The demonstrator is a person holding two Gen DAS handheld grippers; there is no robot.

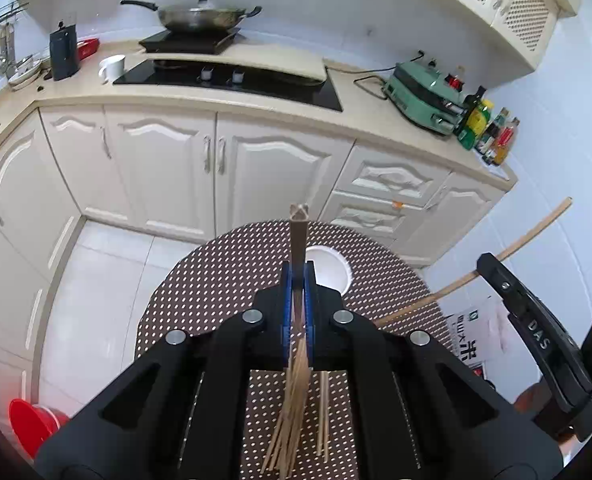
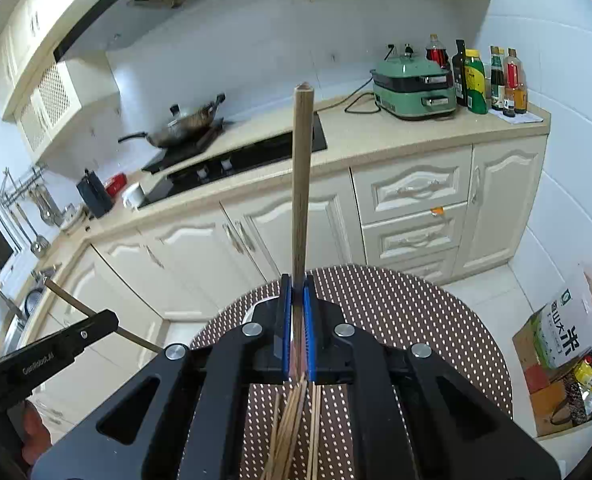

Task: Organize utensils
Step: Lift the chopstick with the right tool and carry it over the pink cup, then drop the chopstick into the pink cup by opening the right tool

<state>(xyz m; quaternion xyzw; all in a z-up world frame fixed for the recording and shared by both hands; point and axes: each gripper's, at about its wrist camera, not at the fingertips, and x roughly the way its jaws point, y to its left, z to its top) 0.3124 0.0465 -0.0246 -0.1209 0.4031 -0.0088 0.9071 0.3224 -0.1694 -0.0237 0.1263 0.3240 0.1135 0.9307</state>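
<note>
1. One chopstick (image 1: 298, 240) stands clamped in the left claw (image 1: 297, 276), rising toward 12 o'clock.
2. Another chopstick (image 2: 301, 184) is pinched in the right claw (image 2: 297, 292) — also toward 12.
3. Loose chopsticks (image 1: 292, 412) lie on the dotted tabletop (image 1: 216, 280) at 6 o'clock.
4. A white bowl (image 1: 332, 268) sits just past the left claw — at 1 o'clock.

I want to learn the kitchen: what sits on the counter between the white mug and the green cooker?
The black stovetop lies between the white mug and the green cooker. The left wrist view shows it clearly.
</note>
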